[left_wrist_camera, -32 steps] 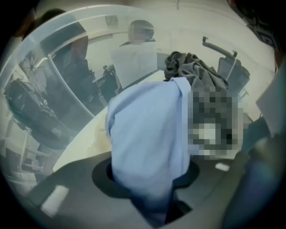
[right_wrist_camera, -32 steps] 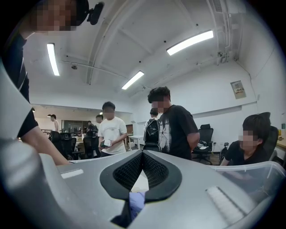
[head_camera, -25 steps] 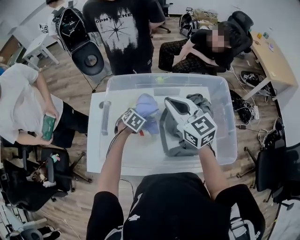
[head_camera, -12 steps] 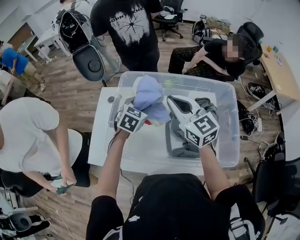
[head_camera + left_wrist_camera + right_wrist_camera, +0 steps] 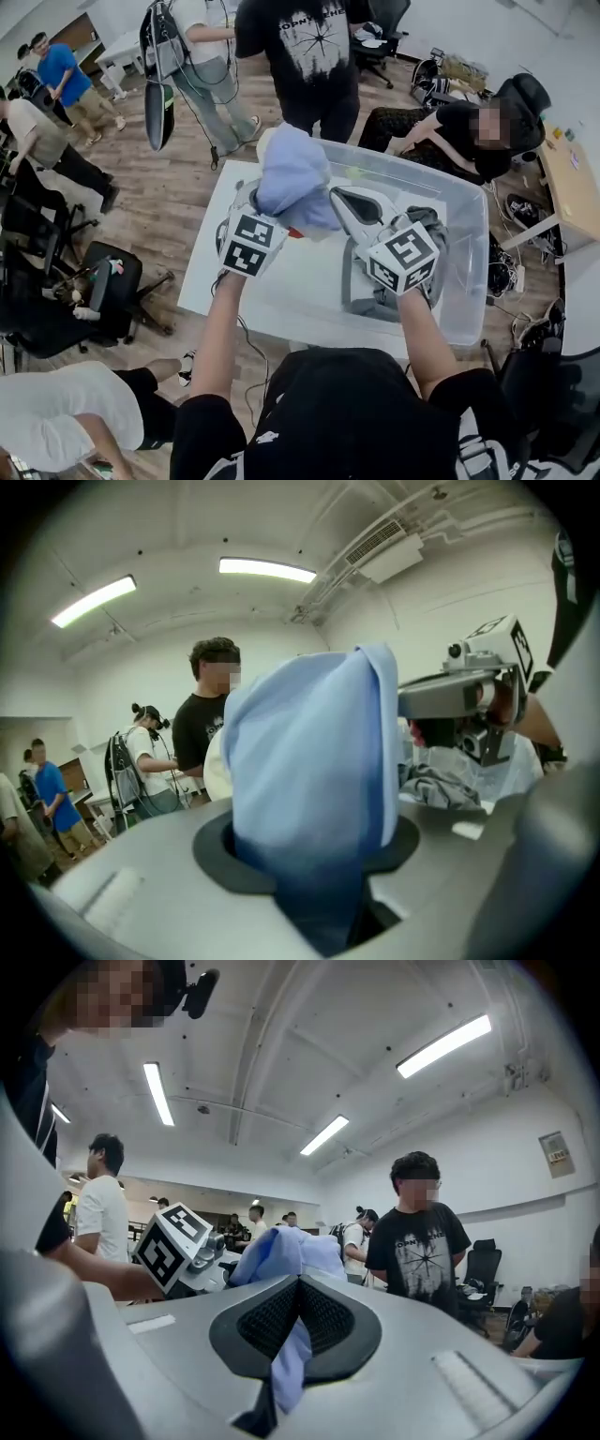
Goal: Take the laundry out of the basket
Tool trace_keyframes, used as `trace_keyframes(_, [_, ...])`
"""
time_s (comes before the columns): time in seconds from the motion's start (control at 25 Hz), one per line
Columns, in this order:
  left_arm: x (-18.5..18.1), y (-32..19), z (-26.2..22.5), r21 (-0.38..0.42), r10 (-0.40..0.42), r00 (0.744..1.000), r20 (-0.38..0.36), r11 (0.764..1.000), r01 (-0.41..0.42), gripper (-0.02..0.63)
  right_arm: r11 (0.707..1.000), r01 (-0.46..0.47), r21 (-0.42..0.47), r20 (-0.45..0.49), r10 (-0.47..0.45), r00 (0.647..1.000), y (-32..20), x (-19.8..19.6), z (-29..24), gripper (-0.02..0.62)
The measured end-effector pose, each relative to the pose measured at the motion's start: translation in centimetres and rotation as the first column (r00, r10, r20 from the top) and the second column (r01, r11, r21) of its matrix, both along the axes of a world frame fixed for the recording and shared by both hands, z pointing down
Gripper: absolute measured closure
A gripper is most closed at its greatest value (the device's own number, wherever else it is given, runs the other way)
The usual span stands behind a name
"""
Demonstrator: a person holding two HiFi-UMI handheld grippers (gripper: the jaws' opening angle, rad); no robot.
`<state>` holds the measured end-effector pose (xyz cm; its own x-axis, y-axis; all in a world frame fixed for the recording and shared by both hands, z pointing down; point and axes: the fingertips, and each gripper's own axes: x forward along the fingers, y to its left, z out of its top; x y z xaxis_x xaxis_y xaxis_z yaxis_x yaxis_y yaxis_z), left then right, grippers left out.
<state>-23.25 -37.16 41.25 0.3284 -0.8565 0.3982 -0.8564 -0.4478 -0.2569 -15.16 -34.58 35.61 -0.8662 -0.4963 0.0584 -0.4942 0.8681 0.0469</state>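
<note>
The blue cloth (image 5: 292, 178) has risen from inside the basket (image 5: 469, 272) to above its rim, the left gripper (image 5: 309, 855) clamped on a thick bunch, the right gripper (image 5: 298, 1321) pinching a thin edge, so it is nearly out; a grey garment (image 5: 361, 291) remains inside.
</note>
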Motion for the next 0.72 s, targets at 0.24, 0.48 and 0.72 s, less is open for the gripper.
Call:
trace_keyframes(0.24, [-4.0,2.9,-2.9,0.074,-0.089,0.996,-0.025,0.993,0.091,0.403,0.996,0.091,0.018,-0.007,-0.091,0.996,1.9,-4.1,-0.7,0.596])
trace_keyframes(0.48, [-8.4,5.9,-4.9,0.136,-0.206,0.979,-0.009,0.969,0.205,0.403,0.981,0.192,0.023,-0.006,-0.192,0.981,3.4,-8.1,-1.0,0.597])
trace_keyframes(0.72, [-14.3,9.4,-5.8,0.157,-0.325,0.945,-0.043,0.932,0.328,0.403,0.959,0.281,0.021,-0.005,-0.281,0.96,5.3,-12.8,-1.0,0.596])
